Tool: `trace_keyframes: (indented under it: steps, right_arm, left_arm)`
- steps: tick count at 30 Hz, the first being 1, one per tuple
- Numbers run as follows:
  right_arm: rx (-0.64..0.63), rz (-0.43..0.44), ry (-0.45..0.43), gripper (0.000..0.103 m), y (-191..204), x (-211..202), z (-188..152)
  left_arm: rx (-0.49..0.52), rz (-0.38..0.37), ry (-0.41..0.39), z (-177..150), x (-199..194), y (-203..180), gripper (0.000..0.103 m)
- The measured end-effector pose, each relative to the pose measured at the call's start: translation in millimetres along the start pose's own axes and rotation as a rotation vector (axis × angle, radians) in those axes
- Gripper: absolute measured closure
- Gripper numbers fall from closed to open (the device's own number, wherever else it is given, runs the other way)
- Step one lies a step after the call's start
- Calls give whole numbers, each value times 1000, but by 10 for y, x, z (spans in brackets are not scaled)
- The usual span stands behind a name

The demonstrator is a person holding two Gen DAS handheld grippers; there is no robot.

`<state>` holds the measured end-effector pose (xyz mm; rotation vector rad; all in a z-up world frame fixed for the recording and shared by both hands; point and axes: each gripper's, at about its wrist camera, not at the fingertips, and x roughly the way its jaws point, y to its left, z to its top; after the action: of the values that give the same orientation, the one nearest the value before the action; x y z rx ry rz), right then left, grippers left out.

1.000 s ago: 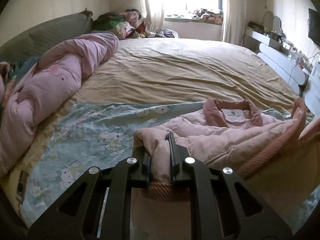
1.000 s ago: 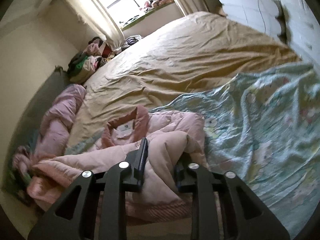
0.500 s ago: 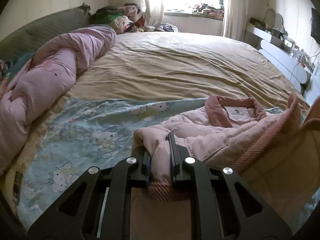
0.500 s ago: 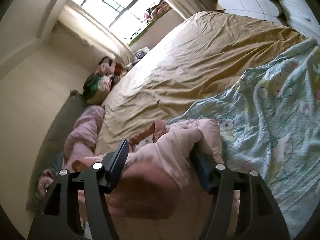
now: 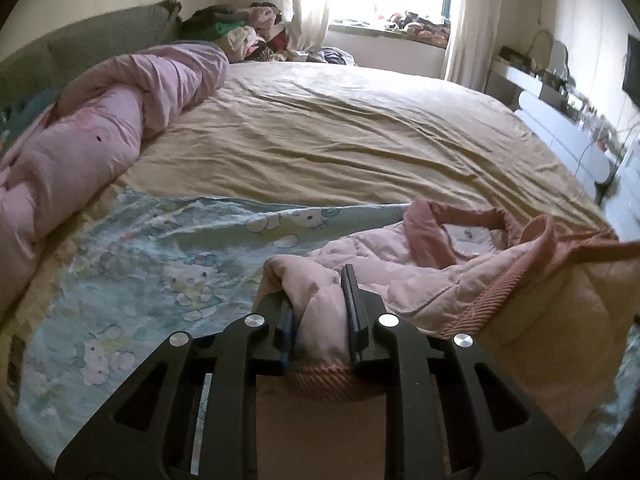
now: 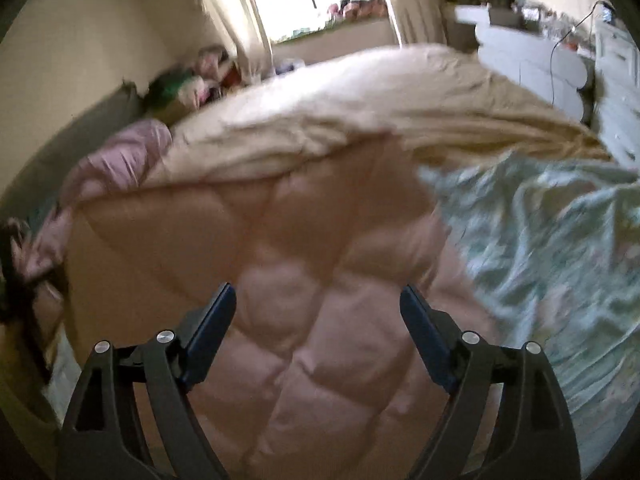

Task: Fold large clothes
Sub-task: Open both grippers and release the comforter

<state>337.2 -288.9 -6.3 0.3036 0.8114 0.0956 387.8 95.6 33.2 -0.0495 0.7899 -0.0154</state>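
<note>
The left gripper (image 5: 320, 312) pinches a bunched fold of the pink padded jacket (image 5: 420, 280) near its ribbed hem, its 2 fingers (image 5: 352, 300) a touch looser after just easing apart, yet the cloth is clamped between them. The right gripper (image 6: 318, 320) has just been spreading its fingers (image 6: 420, 328) wide, and they now stand well apart over the jacket's quilted panel with nothing gripped, though that view is blurred. The jacket lies at the near edge of the bed (image 5: 360, 128), on the cartoon-print blanket (image 5: 160, 264).
</note>
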Motion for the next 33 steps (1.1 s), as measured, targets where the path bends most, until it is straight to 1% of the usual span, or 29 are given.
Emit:
trace_keyframes:
  steps: [2, 3, 4, 5, 7, 8, 9, 10, 11, 12, 14, 17, 19, 20, 23, 27, 29, 32, 33]
  right_arm:
    - [11, -32, 58, 20, -29, 221, -86]
    - [20, -45, 66, 20, -50, 284, -109]
    - [30, -49, 64, 20, -64, 324, -120]
    - [34, -49, 62, 20, -67, 346, -125]
    - [43, -61, 53, 20, -90, 372, -120]
    - [45, -63, 52, 20, -92, 384, -90]
    - [46, -66, 49, 20, -98, 390, -89]
    - [48, -69, 45, 20, -104, 388, -84]
    - [49, -71, 45, 20, -109, 390, -77]
    - [49, -72, 44, 20, -121, 386, -77]
    - [41, -82, 39, 20, -122, 378, -61]
    - [24, -90, 20, 20, -126, 306, -25]
    - [12, -97, -8, 20, -138, 209, -20]
    - [6, -97, -21, 20, -147, 164, -3]
    - [-20, -114, -54, 20, -176, 25, 18]
    - [-51, -115, -97, 19, -187, -202, 51]
    - [-63, -130, -124, 19, -196, -315, 65]
    - [-56, -124, -154, 18, -241, -448, 73]
    - [-53, -122, -162, 7, -257, -484, 75]
  left_arm:
    - [-31, -36, 3, 34, -32, 50, 84]
    - [-40, -49, 6, 50, -39, 63, 83]
    - [-50, -59, 7, 64, -55, 80, 79]
    - [-67, -76, 7, 82, -78, 107, 74]
    - [-85, -93, 10, 100, -91, 125, 72]
    - [-92, -102, 15, 108, -97, 133, 65]
    - [-90, -103, 6, 110, -117, 130, 54]
    - [-81, -80, -18, 111, -163, 125, 27]
    - [-40, -1, -82, 118, -275, 89, 16]
    - [-13, 26, -120, 120, -344, 58, 16]
    - [41, 19, -156, 109, -471, 11, 16]
    - [111, 84, -180, 34, -550, -39, 16]
    - [142, 103, -176, -37, -563, -45, 15]
    - [148, 118, -170, -82, -563, -39, 12]
    - [134, 115, -164, -139, -557, 15, 10]
    - [109, 112, -158, -188, -582, 96, 9]
    - [105, 117, -153, -213, -595, 119, 9]
    - [105, 126, -145, -254, -605, 125, 9]
    - [105, 129, -139, -280, -600, 125, 9]
